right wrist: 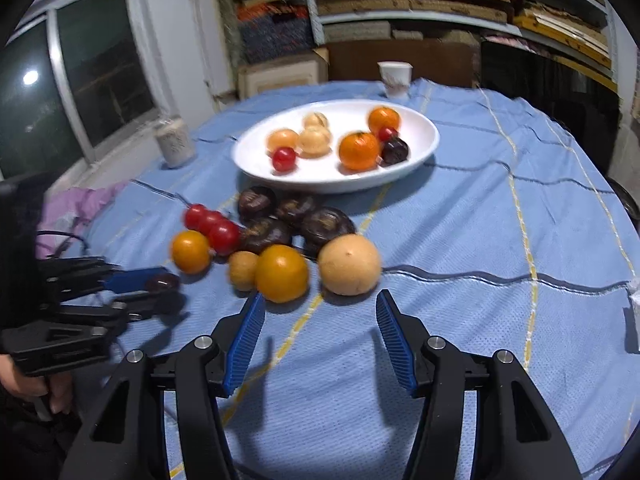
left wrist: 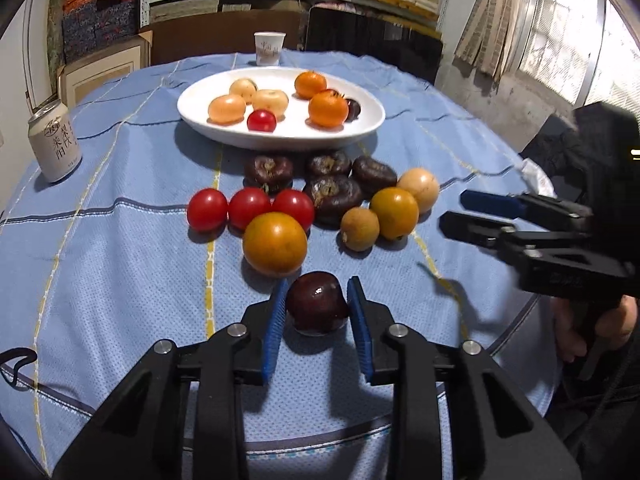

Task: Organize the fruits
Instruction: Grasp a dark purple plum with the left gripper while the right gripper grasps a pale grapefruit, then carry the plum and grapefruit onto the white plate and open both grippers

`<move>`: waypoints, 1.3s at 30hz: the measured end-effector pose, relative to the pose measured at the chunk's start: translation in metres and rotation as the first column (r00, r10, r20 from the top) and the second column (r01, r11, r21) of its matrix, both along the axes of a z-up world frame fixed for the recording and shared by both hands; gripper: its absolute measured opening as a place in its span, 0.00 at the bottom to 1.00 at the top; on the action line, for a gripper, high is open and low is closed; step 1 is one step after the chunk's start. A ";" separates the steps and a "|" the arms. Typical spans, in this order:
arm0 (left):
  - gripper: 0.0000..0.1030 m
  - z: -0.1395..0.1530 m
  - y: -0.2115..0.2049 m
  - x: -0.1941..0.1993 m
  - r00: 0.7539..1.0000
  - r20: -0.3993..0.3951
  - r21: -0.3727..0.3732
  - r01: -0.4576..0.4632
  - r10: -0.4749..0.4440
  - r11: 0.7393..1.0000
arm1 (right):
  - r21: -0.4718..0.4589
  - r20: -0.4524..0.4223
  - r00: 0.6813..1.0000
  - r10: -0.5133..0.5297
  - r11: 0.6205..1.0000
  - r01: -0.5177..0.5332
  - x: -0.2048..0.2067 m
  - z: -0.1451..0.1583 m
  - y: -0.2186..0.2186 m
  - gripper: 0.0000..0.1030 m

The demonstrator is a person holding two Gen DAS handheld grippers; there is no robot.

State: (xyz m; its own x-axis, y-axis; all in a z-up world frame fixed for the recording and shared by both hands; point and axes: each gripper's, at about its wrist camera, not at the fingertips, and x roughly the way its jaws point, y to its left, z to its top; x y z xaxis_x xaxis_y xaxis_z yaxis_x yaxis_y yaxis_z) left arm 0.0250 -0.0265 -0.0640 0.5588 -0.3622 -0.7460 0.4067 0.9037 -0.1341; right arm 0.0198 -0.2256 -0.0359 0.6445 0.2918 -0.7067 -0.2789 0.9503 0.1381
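Holding a dark red plum [left wrist: 317,303] in my left tool [left wrist: 317,300], blue pads [left wrist: 276,328] pinched on both sides of it, low over the blue striped cloth [left wrist: 120,264] on the worktop. My right tool [right wrist: 320,322] is spread wide with nothing in it, pointing at the loose pile from just in front of it.

Quick count of what's loose on the cloth:
- three cherry tomatoes [left wrist: 248,208] in a row, touching each other
- four dark wrinkly brown fruits [left wrist: 331,196] bunched behind them
- two orange-yellow round ones, the big one [left wrist: 275,243] right ahead of the plum and a second [left wrist: 394,213] off to the right
- one small tan fruit [left wrist: 360,229] beside that second one
- one pale peach-coloured fruit [left wrist: 418,189] at the far right of the group

The white oval plate [left wrist: 200,100] sits behind the pile. On it I count two tangerines [left wrist: 328,109], three pale yellowish fruits [left wrist: 270,102], one dark plum [right wrist: 394,150] tucked against a tangerine, and two cherry tomatoes: one up front [left wrist: 261,121], one wedged between the tangerines that only shows clearly from the right wrist view [right wrist: 387,133].

Also around: one drink can [left wrist: 55,141] on the left and one paper cup [left wrist: 269,48] past the plate.
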 end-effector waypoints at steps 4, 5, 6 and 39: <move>0.29 -0.002 0.006 0.003 1.000 -0.010 -0.025 -0.013 0.013 1.000 | -0.061 -0.011 1.000 -0.027 0.998 0.026 0.013 -0.001 0.004 0.51; 0.29 -0.002 0.006 0.003 1.000 -0.011 -0.029 -0.011 0.011 1.000 | -0.062 -0.015 1.000 -0.021 0.998 0.020 0.016 -0.002 0.007 0.51; 0.29 -0.002 0.006 0.003 1.000 -0.011 -0.030 -0.010 0.009 0.999 | -0.066 -0.014 1.000 -0.019 0.998 0.018 0.019 -0.002 0.008 0.50; 0.29 0.050 0.015 0.027 0.996 0.084 -0.089 -0.014 0.022 0.996 | -0.042 0.098 0.994 -0.040 0.998 0.044 0.018 0.053 -0.008 0.40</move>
